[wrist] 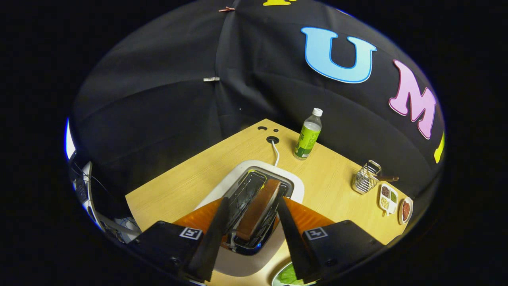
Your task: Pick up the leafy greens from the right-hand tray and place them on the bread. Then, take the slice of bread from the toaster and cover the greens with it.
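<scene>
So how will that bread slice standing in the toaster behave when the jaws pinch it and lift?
The bread slice stands on edge in the toaster, so it is probably stiff enough to lift upright. It looks thin and browned, so likely light, but a hard squeeze may crush or crumble it. The gripper has its jaws open either side.

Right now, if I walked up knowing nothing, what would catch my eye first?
Probably the white toaster on the wooden table, with a browned slice of bread standing in its slot. The gripper hangs over it, jaws open, one on each side of the slice, neither touching it. Beyond the toaster stands a green-labelled bottle, and to the right a wire basket.
</scene>
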A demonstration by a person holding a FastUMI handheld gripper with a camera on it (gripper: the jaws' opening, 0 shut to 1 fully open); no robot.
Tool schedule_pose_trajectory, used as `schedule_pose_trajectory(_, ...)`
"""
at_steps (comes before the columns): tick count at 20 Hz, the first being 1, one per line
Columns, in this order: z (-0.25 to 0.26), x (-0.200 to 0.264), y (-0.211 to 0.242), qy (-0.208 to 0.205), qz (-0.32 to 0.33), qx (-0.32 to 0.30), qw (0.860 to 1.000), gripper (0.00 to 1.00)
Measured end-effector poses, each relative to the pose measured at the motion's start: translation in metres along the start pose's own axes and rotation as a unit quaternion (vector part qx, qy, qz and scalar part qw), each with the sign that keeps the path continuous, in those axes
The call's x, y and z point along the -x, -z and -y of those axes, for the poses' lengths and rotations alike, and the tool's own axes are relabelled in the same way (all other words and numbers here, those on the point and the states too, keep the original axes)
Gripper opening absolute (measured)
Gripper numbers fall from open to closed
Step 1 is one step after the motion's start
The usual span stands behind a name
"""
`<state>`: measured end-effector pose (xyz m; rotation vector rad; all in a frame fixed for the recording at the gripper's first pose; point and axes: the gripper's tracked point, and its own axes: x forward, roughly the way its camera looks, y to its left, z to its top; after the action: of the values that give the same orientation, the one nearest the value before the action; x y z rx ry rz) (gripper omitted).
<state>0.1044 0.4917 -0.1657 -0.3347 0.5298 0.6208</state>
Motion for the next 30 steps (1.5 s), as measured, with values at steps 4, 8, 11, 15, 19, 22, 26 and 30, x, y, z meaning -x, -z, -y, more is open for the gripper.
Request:
schedule_pose_trajectory(4,0.003,-0.003,0.003,0.020,-0.005,-0.007,1.000,0.49)
schedule_pose_trajectory(8,0.009,-0.002,0.005,0.042,-0.020,-0.032,0.998,0.25)
schedule_pose_trajectory(11,0.008,-0.001,0.007,0.037,-0.032,-0.041,0.998,0.19)
schedule_pose_trajectory(15,0.005,0.010,-0.002,0.022,-0.026,-0.057,0.998,0.15)
schedule_pose_trajectory(19,0.013,0.029,-0.021,0.007,-0.007,-0.071,0.997,0.15)
schedule_pose_trajectory(22,0.025,0.053,-0.045,-0.002,0.020,-0.093,0.995,0.15)
schedule_pose_trajectory(26,0.057,0.085,-0.061,0.003,0.053,-0.120,0.991,0.14)
schedule_pose_trajectory(30,0.106,0.106,-0.045,0.025,0.059,-0.149,0.987,0.15)
